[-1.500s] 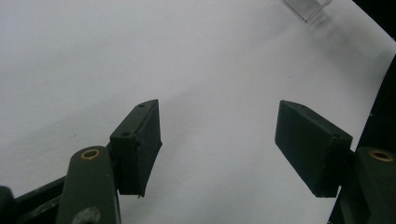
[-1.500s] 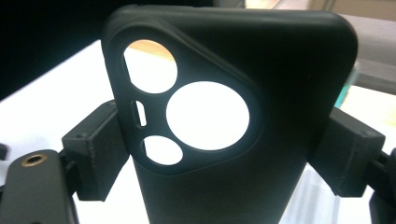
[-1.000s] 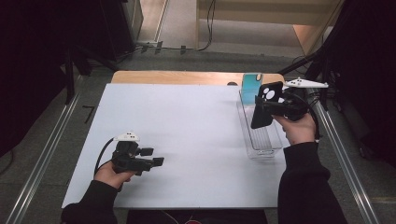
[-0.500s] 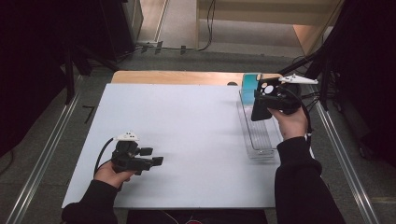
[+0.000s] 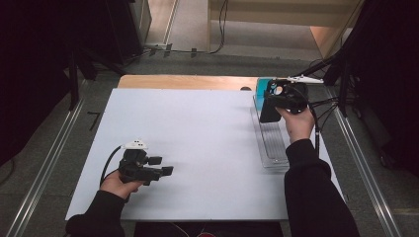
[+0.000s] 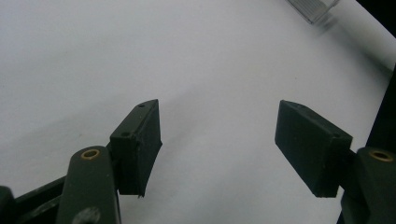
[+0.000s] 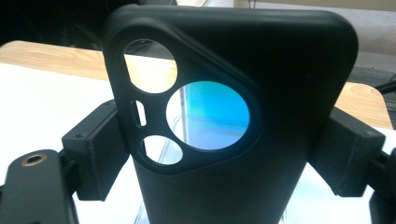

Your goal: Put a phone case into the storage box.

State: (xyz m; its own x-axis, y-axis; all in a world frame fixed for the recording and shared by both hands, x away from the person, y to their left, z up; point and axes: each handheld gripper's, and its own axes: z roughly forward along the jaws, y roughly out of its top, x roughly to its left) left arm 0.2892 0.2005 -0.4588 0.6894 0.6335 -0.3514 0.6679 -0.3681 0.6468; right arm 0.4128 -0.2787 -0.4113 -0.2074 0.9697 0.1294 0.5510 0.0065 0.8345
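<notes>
**Black phone case held over the clear tray at the far right**

Black and matte, the phone case (image 7: 233,116) stands upright between the two jaws of the right gripper (image 7: 233,161), which press on its left and right sides. Its camera cut-outs face the right gripper view, and through the big round hole a blue-green box (image 5: 261,88) is seen. In the high view the right gripper (image 5: 281,98) is at the far right part of the white table surface (image 5: 197,128), above the far end of a clear plastic tray (image 5: 272,145). This long tray lies close along the right edge of the white surface, and the blue-green box is at its far end, just beside the case. Behind the white surface a strip of wooden tabletop (image 5: 183,81) shows at the far edge.

On the near left, the left gripper (image 5: 167,165) rests low over the white surface, with its jaws wide apart and nothing between them; in the left gripper view (image 6: 219,149) bare white surface lies under the jaws. Between the two grippers the wide middle of the surface is free, well apart from the tray.
</notes>
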